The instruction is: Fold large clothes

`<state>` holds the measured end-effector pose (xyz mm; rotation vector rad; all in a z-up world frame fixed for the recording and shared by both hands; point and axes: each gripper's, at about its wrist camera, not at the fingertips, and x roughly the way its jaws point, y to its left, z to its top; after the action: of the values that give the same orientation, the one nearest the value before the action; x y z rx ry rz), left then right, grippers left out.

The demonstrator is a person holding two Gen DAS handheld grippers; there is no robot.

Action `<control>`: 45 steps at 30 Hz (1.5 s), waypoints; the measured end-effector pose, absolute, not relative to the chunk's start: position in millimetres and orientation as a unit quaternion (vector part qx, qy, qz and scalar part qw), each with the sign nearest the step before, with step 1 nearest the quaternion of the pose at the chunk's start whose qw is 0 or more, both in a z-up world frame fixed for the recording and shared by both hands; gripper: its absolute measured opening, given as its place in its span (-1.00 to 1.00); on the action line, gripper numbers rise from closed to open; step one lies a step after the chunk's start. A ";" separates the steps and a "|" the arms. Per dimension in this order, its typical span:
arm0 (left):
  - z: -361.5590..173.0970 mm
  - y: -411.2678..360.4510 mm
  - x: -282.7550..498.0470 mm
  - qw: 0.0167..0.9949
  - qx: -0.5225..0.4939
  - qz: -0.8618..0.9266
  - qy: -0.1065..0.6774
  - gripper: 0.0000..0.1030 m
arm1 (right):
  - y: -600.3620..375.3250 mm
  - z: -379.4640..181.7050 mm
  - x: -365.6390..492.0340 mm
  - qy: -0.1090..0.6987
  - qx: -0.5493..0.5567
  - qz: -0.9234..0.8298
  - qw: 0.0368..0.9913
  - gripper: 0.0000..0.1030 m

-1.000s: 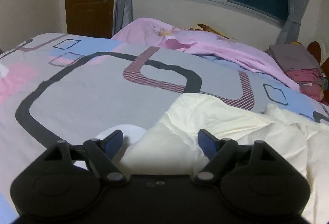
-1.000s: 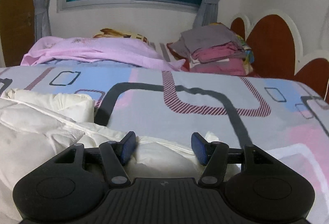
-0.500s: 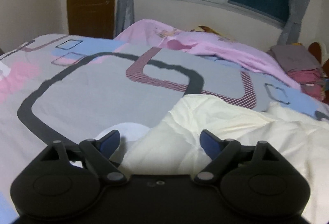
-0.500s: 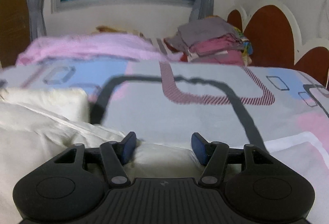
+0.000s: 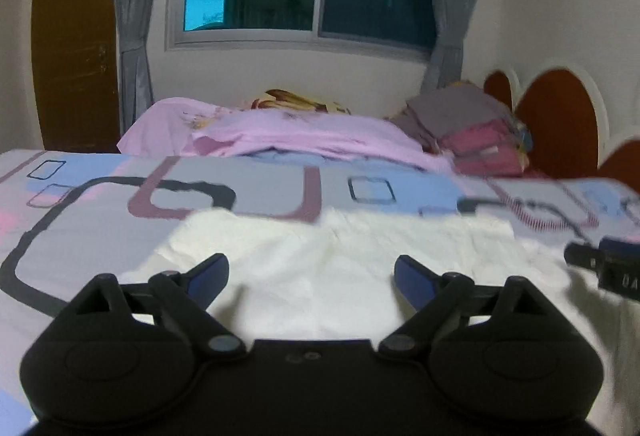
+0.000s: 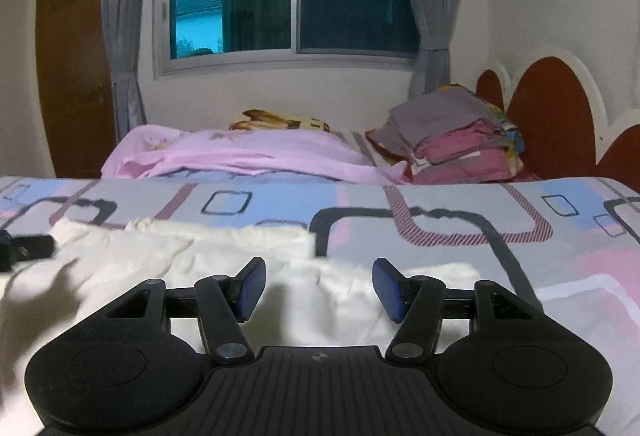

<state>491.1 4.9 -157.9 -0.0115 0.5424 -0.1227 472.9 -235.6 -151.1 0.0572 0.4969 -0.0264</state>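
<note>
Garment (image 5: 328,268) lay directly under and ahead of both grippers: cream-white cloth spread on the bed (image 5: 100,220), long axis running side to side across both views. Left gripper (image 5: 311,272) had its jaws spread wide, nothing between them, hovering over the cloth's left half; cloth's left edge sat just off its left finger, far edge a little ahead of the tips. Right gripper (image 6: 318,288) likewise spread and empty, above the cloth's right end; a bunched fold ended just ahead of it, and a thin strip of cloth trailed off to its right. Each gripper showed at the edge of the other's view, so they flanked the garment roughly level, neither clearly nearer. My read: next grasp would go for the far edge or the two end corners, forward and down.

Pink blanket (image 6: 248,155) and stack of folded clothes (image 6: 456,143) sat well beyond, near the headboard (image 6: 556,115). Nothing lay between the grippers and the cloth.
</note>
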 end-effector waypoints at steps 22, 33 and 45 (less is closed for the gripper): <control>-218.1 -2.4 483.3 0.961 0.009 -0.029 0.275 0.80 | -226.1 -229.2 505.1 0.285 -0.006 -0.033 0.958 0.16; -200.5 -3.6 495.2 0.941 0.011 -0.020 0.338 0.82 | -245.7 -192.8 501.5 0.311 0.063 0.004 0.948 0.20; -175.6 10.6 468.4 0.940 -0.004 -0.010 0.341 0.84 | -222.5 -167.6 425.3 0.272 0.021 0.013 0.962 0.21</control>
<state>468.4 10.6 -175.6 -0.0075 0.6963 -0.0203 425.3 -222.5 -167.6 0.0422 0.5503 0.0266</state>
